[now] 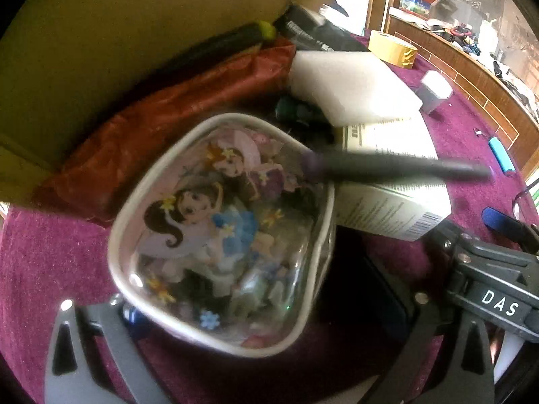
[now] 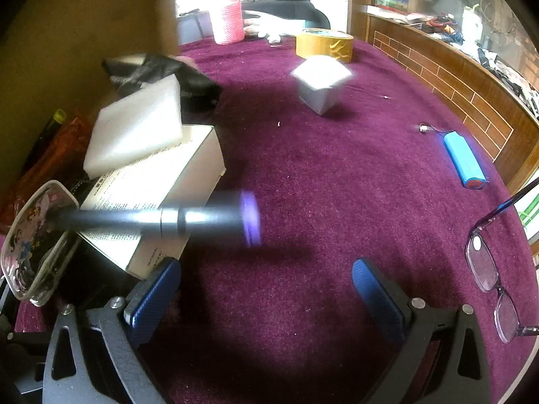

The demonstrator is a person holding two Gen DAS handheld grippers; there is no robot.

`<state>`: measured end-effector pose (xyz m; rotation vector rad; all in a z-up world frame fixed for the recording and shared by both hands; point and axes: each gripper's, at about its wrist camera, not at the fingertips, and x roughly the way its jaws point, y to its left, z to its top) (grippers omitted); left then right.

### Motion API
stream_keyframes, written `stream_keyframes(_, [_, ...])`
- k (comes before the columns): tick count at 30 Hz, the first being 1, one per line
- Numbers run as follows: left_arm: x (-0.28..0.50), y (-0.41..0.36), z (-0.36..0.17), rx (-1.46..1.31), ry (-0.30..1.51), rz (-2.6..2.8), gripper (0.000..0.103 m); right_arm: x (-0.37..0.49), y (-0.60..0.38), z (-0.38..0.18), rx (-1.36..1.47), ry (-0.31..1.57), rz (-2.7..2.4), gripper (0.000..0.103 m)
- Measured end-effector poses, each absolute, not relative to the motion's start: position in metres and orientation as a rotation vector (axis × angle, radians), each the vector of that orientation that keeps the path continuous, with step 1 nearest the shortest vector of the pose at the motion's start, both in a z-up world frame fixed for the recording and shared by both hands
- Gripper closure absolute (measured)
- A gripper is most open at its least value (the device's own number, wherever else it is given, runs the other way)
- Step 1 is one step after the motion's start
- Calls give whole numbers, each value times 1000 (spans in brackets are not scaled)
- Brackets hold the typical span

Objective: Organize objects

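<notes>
A clear pouch (image 1: 215, 229) printed with cartoon girls is tipped up on the purple cloth, filling the gap between my left gripper's (image 1: 274, 306) wide-set fingers, which press on its sides. A dark pen (image 1: 387, 165) with a purple end pokes out of the pouch's top right edge, blurred by motion. In the right wrist view the same pen (image 2: 175, 219) runs from the pouch (image 2: 33, 242) towards the middle, its purple end (image 2: 251, 219) hanging free. Just below and in front of it, my right gripper (image 2: 264, 299) is open, with nothing between the blue pads (image 2: 151, 299).
A printed white box (image 2: 151, 195) with a white foam block (image 2: 134, 128) on it stands beside the pouch, and a red bag (image 1: 161, 111) lies behind. Spread over the cloth are a tape roll (image 2: 323, 45), a small white box (image 2: 320, 84), a blue cylinder (image 2: 463, 158) and glasses (image 2: 488, 269).
</notes>
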<state>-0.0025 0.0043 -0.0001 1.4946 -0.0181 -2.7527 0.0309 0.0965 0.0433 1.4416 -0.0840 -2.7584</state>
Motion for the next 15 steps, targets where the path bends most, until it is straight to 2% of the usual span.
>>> stream_keyframes(15, [2,2,0,1496,-17,-2754,0,33,97,43,1446,-75,-2761,0])
